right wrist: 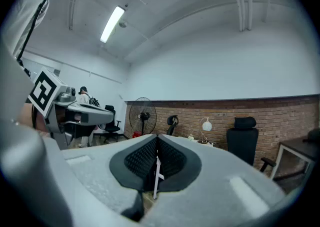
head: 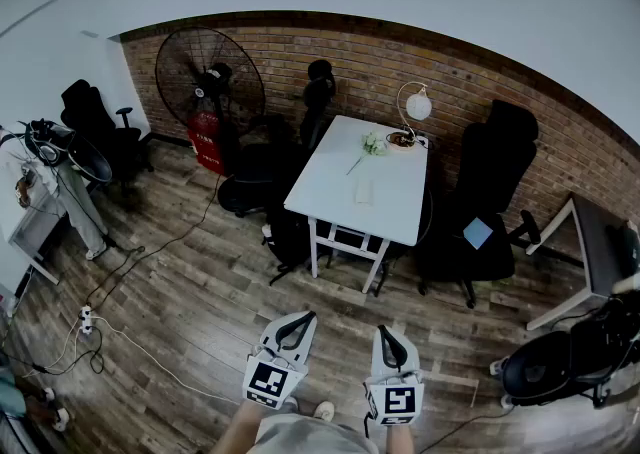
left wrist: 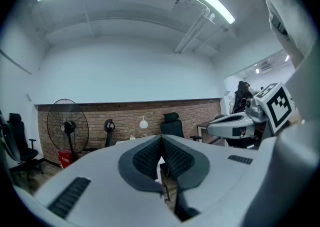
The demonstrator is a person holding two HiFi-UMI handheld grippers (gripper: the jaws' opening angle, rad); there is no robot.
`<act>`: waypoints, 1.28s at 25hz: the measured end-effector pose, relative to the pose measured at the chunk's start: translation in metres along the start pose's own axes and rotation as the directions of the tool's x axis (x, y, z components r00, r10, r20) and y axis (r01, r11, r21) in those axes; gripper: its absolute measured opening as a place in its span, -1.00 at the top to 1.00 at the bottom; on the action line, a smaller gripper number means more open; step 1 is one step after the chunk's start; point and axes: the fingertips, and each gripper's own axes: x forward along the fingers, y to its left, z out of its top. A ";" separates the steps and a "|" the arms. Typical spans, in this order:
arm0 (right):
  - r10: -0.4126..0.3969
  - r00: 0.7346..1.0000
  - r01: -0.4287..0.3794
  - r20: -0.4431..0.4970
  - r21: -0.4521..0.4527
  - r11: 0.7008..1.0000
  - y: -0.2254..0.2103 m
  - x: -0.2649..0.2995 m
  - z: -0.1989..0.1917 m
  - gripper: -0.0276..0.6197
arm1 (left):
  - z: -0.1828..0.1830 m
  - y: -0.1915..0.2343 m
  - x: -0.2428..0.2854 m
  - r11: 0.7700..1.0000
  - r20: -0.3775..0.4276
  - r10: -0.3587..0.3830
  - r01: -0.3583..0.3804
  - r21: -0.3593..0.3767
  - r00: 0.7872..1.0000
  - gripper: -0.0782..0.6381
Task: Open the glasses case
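We are holding the left gripper [head: 298,322] and the right gripper [head: 388,340] level and side by side. Both are well apart from the white table [head: 330,204]. In each gripper view the jaws are pressing together with nothing between them.

A pale oblong item is lying flat near the middle of the table. We are judging it to be the glasses case [head: 363,190], though it is too small to confirm. Its hinge side cannot be read.

Hazards we are anticipating:

- Closed jaws. If we are reaching the case without spreading them first, the tips are likely to push it across the smooth top rather than seize it.
- Wrong edge. Prying at the hinge side is going to tip or slide the case.
- Neighbouring items. The lamp [head: 417,104] and a small plant [head: 374,143] are standing at the far end, so an overshoot risks knocking them.
- Approach path. A black chair [head: 490,197] is crowding the table, and cables [head: 150,362] are trailing over the floor to our left.
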 end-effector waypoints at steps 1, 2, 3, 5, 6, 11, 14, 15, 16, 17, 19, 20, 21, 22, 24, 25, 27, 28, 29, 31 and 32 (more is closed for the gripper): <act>-0.008 1.000 0.007 0.005 0.011 1.000 -0.001 0.000 0.002 0.90 | 0.001 0.000 -0.001 1.000 0.000 0.000 0.000 0.002 1.000 0.77; -0.014 1.000 0.014 0.009 0.020 1.000 -0.001 0.000 0.003 0.90 | 0.002 0.000 -0.002 1.000 0.001 -0.001 0.000 0.005 1.000 0.77; -0.017 1.000 0.016 0.012 0.023 1.000 0.000 0.001 0.003 0.90 | 0.002 0.000 -0.003 1.000 0.005 -0.002 0.002 0.012 1.000 0.77; -0.009 1.000 0.008 0.017 0.014 1.000 0.005 0.004 0.003 0.90 | 0.000 0.002 -0.005 0.999 0.018 -0.008 0.007 0.038 1.000 0.77; -0.003 1.000 0.003 0.020 0.007 1.000 0.008 0.006 0.002 0.90 | -0.001 0.003 -0.004 0.999 0.024 -0.011 0.009 0.049 1.000 0.77; 0.003 1.000 -0.003 0.011 -0.009 1.000 0.017 0.024 0.001 0.90 | -0.010 0.017 0.005 1.000 0.011 -0.011 0.011 0.004 1.000 0.77; -0.003 1.000 0.003 0.000 -0.005 1.000 0.021 0.042 0.000 0.90 | -0.014 0.034 0.013 1.000 0.010 -0.020 0.020 -0.004 1.000 0.77; -0.005 1.000 0.005 -0.003 -0.003 1.000 0.023 0.049 -0.001 0.90 | -0.015 0.042 0.016 1.000 0.008 -0.023 0.023 -0.004 1.000 0.77; -0.008 1.000 0.008 -0.007 -0.001 1.000 0.024 0.057 -0.001 0.90 | -0.016 0.049 0.019 1.000 0.006 -0.027 0.027 -0.003 1.000 0.77; -0.013 1.000 0.013 -0.011 0.000 1.000 0.025 0.065 0.000 0.90 | -0.016 0.057 0.023 1.000 0.004 -0.031 0.031 0.001 1.000 0.77; -0.024 1.000 0.024 -0.019 -0.001 1.000 0.025 0.080 0.002 0.90 | -0.016 0.072 0.032 0.999 0.005 -0.045 0.044 0.020 0.999 0.77; -0.031 0.999 0.031 -0.022 -0.001 1.000 0.025 0.087 0.002 0.90 | -0.016 0.079 0.037 0.998 0.005 -0.052 0.052 0.027 0.999 0.77; -0.039 0.999 0.039 -0.024 0.000 0.999 0.024 0.094 0.002 0.90 | -0.016 0.085 0.042 0.998 0.004 -0.058 0.058 0.019 0.998 0.77; -0.048 0.998 0.048 -0.027 0.000 0.999 0.023 0.101 0.002 0.90 | -0.017 0.092 0.047 0.998 0.002 -0.063 0.063 0.008 0.998 0.77; -0.065 0.997 0.065 -0.034 -0.001 0.998 0.023 0.116 0.003 0.90 | -0.016 0.106 0.057 0.997 0.004 -0.075 0.075 0.002 0.997 0.77; -0.073 0.997 0.073 -0.037 -0.001 0.997 0.023 0.123 0.003 0.90 | -0.016 0.113 0.061 0.997 0.006 -0.082 0.082 0.004 0.997 0.77; -0.086 0.995 0.087 -0.043 -0.001 0.996 0.023 0.137 0.003 0.90 | -0.016 0.126 0.070 0.996 0.010 -0.094 0.093 0.007 0.996 0.77; -0.094 0.995 0.094 -0.046 -0.002 0.996 0.024 0.143 0.003 0.90 | -0.017 0.132 0.074 0.995 0.012 -0.099 0.098 0.008 0.995 0.77; -0.102 0.994 0.102 -0.050 -0.004 0.995 0.023 0.149 0.004 0.90 | -0.017 0.138 0.078 0.995 0.013 -0.103 0.103 0.007 0.995 0.77; -0.118 0.991 0.118 -0.057 -0.007 0.993 0.022 0.159 0.004 0.90 | -0.018 0.148 0.086 0.994 0.016 -0.113 0.113 0.002 0.993 0.77; -0.126 0.990 0.126 -0.061 -0.009 0.992 0.021 0.163 0.004 0.90 | -0.019 0.152 0.089 0.993 0.018 -0.118 0.118 -0.001 0.993 0.77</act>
